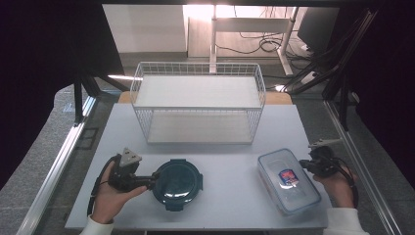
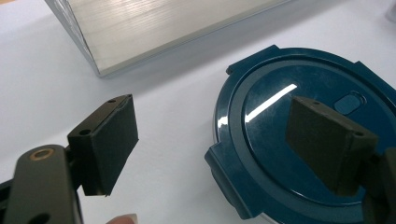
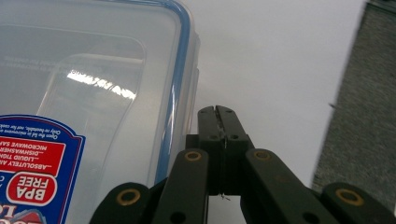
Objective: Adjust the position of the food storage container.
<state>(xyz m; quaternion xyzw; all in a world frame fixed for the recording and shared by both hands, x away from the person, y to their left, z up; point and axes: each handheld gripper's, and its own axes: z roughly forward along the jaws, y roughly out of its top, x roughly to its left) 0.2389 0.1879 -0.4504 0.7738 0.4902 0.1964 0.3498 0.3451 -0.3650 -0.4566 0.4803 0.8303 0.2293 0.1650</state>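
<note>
Straddling the round tub's (image 1: 176,183) rim with our left gripper (image 1: 155,180), jaws wide; we're judging the grab comes next. Our right gripper (image 3: 217,112), jaws pinched shut and empty, is sitting beside the clear box (image 1: 288,180) at the table's (image 1: 230,161) right.

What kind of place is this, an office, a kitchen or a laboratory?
Probably a lab or office workspace set up for recording: a white table framed by metal rails, a desk with loose cables behind, and dark curtains at the sides.
</note>
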